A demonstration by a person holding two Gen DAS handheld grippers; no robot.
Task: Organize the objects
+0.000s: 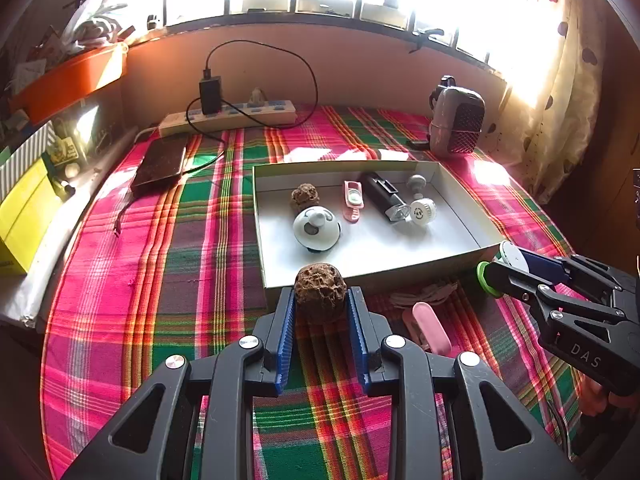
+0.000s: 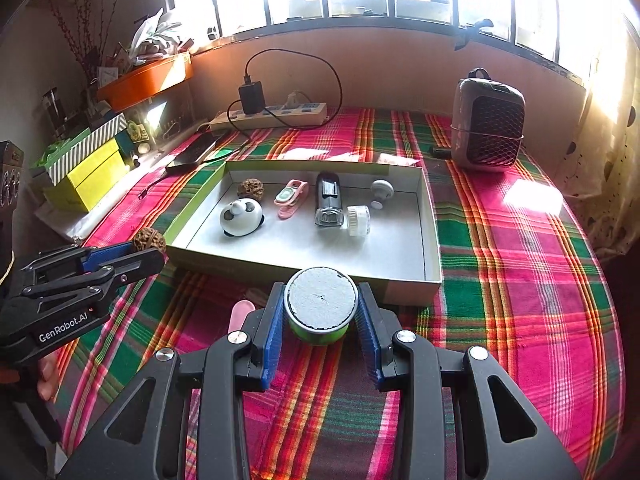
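Observation:
My left gripper (image 1: 321,300) is shut on a brown wrinkled walnut (image 1: 320,292), held just in front of the near wall of a shallow white box (image 1: 360,276). My right gripper (image 2: 320,312) is shut on a round green container with a white lid (image 2: 321,304), also held before the box's near wall (image 2: 400,288). Inside the box lie another walnut (image 1: 305,197), a panda-faced round toy (image 1: 317,228), a pink clip (image 1: 353,200), a black device (image 1: 384,196), a white round jar (image 1: 423,211) and a grey knob (image 1: 417,182).
A pink oblong object (image 1: 432,330) and a white cable (image 1: 424,292) lie on the plaid cloth between the grippers. A power strip with a charger (image 1: 228,114), a dark phone (image 1: 160,164), a small grey fan heater (image 2: 486,126) and yellow boxes (image 2: 92,176) stand around.

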